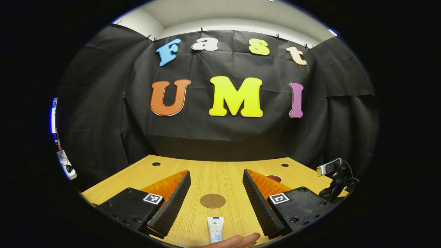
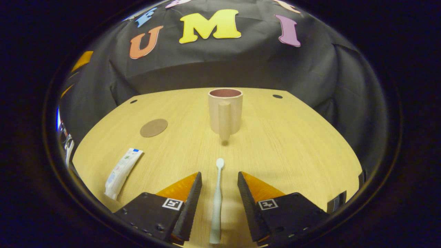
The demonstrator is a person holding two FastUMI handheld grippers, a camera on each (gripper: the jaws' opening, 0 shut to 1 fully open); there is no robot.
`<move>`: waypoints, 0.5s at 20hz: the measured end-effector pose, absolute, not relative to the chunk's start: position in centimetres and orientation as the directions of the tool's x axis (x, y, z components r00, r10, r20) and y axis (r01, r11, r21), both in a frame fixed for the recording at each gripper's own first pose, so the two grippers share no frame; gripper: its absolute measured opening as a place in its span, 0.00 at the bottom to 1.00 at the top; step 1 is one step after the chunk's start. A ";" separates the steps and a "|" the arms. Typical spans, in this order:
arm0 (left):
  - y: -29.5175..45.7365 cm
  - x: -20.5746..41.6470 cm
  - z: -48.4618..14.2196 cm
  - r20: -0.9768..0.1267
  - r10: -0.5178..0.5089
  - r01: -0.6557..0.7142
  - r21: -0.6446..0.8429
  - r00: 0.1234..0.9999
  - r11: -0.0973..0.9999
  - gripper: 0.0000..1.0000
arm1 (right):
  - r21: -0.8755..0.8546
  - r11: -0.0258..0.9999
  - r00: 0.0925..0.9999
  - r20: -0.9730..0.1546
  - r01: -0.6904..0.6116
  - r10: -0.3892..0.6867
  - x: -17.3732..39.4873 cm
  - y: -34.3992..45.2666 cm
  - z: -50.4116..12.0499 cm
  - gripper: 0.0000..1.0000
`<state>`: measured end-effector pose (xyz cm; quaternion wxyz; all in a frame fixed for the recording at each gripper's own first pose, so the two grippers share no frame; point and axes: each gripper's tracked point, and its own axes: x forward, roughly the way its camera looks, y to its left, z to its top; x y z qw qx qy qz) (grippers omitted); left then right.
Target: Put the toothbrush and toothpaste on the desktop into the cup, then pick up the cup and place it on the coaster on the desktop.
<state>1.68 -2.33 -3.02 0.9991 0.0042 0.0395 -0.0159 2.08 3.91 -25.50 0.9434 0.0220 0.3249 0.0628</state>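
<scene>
Toothpaste, a white tube, lies on the light wooden table between the spread fingers of the left tool, near a round brown coaster. The right tool gapes around a white toothbrush, untouched; a beige handled cup stands beyond.
</scene>
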 end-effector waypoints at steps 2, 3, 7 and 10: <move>-2.5 1.8 -3.8 -0.108 -0.036 0.037 0.003 0.993 0.999 0.96 | 0.095 0.989 0.761 -0.632 -0.111 0.146 1.8 4.2 -26.2 0.52; -2.5 1.9 -4.1 -0.122 -0.036 0.037 0.005 0.992 0.999 0.96 | 0.107 0.987 0.747 -0.645 -0.120 0.160 1.3 4.5 -26.3 0.48; -1.9 2.2 -5.9 -0.172 -0.017 0.021 0.024 0.985 0.999 0.96 | 0.106 0.988 0.747 -0.645 -0.117 0.157 1.3 4.1 -26.5 0.24; -1.3 2.3 -7.1 -0.215 0.007 -0.003 0.021 0.977 1.000 0.96 | 0.145 0.980 0.738 -0.646 -0.135 0.197 1.3 4.2 -26.7 0.10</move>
